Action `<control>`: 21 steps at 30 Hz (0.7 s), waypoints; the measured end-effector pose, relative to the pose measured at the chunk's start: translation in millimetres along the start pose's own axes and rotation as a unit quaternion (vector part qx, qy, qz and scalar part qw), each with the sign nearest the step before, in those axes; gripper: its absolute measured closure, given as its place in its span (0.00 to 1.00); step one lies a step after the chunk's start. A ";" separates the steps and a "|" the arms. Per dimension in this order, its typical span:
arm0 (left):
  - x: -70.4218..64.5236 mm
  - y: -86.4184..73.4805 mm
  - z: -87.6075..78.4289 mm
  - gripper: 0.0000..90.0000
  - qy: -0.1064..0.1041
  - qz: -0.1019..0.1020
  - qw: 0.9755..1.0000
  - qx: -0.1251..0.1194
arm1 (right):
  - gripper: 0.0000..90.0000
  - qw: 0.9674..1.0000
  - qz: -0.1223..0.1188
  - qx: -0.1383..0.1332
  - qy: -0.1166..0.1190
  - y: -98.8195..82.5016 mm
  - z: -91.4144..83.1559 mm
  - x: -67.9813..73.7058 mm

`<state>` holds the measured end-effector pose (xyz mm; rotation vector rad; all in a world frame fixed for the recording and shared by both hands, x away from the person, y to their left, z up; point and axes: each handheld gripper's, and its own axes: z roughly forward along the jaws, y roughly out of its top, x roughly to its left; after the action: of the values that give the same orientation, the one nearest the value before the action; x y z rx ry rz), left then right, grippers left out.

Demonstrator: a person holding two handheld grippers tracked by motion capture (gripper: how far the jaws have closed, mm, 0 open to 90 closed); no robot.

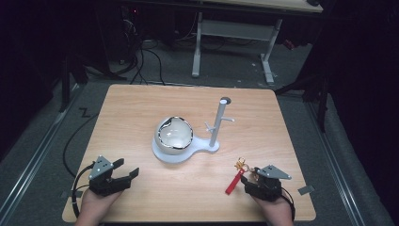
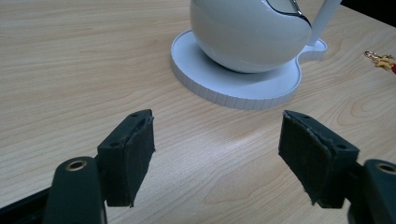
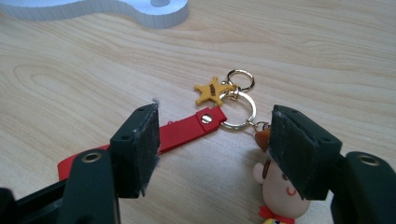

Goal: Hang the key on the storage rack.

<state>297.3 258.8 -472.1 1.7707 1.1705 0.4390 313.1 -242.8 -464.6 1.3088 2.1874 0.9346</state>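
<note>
Glossy white round bowl [image 1: 174, 135] on ribbed white stand [image 1: 205, 145], flat red keychain strap [image 3: 184, 132] with gold star lying diagonal between spread right gripper [image 3: 212, 149] jaws, left gripper [image 2: 217, 154] jaws apart over wood-grain table [image 1: 141, 108].

A pale wood grain is shown by the table [image 1: 141, 108]. White is seen on the stand [image 1: 214, 141] and its round base, and on the glossy bowl [image 1: 175, 136], whose rim is edged in dark silver. A red strap [image 3: 187, 130], a yellow star charm [image 3: 212, 91] and gold rings [image 3: 239, 109] are carried by the keychain. Both grippers [image 1: 123, 172] [image 1: 252, 181] are coloured black, with grey top plates.
</note>
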 end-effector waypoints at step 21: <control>-2.6 2.4 1.4 0.34 0.009 0.018 0.999 0.026 | 0.44 1.000 -0.015 0.017 0.016 1.4 -0.3 4.8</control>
<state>298.3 255.6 -470.3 1.8388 1.1743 0.4511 311.5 -238.2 -463.4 1.2813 2.2503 0.9175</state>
